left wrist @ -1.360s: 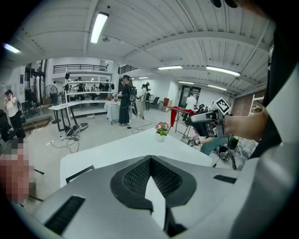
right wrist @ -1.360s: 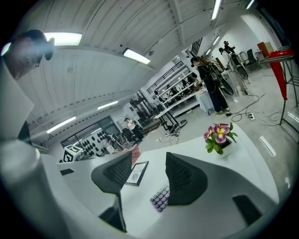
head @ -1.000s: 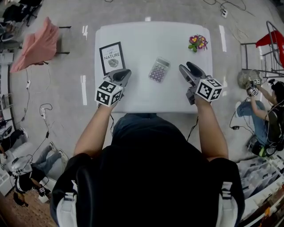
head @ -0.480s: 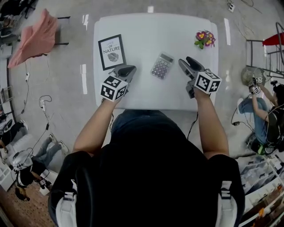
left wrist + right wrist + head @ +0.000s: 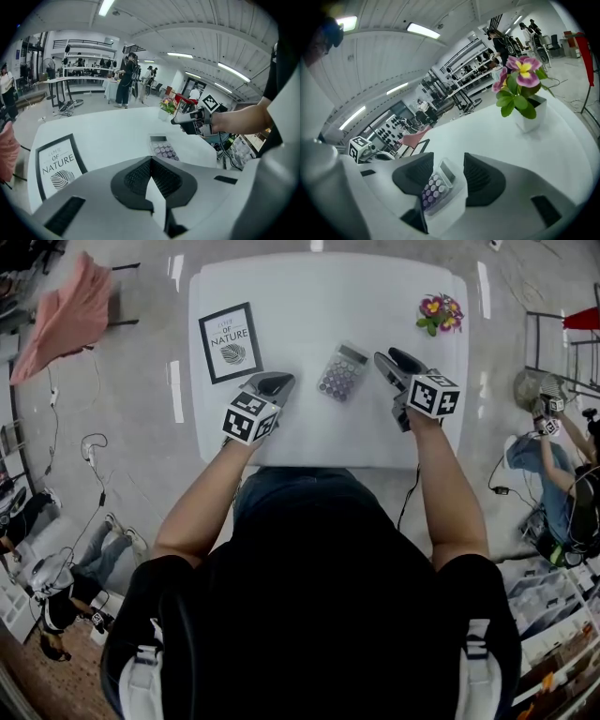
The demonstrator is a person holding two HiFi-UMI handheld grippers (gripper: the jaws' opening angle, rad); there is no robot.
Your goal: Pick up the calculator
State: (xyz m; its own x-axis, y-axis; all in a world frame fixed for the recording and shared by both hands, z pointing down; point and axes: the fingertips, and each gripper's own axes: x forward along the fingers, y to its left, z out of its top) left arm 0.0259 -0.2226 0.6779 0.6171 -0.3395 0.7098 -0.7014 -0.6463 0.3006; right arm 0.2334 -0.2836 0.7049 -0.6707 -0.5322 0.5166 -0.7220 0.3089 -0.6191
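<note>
Desk: we see a white desk [image 5: 309, 306] straight below us, standing on a grey floor [image 5: 141, 474].
Calculator: the calculator [image 5: 340, 373] lies flat near the middle of the desk, keys up, its display end pointing away from us. It sits between the two tools, nearer the right one, and neither touches it.
Left tool: our left tool [image 5: 274, 383] hangs over the near left part of the desk, angled down. In its own view the two dark pads meet at their tips with nothing pinched between them, so we read it as closed and empty. The calculator lies ahead of it and to its right.
Right tool: our right tool [image 5: 396, 360] is just beside the calculator's right edge. Its jaws stand wide apart and are closing. In its own view the calculator shows through the gap, lying on the desk beyond the pads, with neither pad pressing on it.
Marker cubes: a black-and-white marker cube [image 5: 249, 418] sits on the back of each tool.
Framed print: a black-framed print [image 5: 230, 341] reading "NATURE" lies flat at the far left of the desk.
Flower: a small potted flower [image 5: 439, 313], pink and yellow, stands at the far right corner, well apart from the calculator.
Off the desk: a pink cloth [image 5: 66, 320] is draped over something to the left.
</note>
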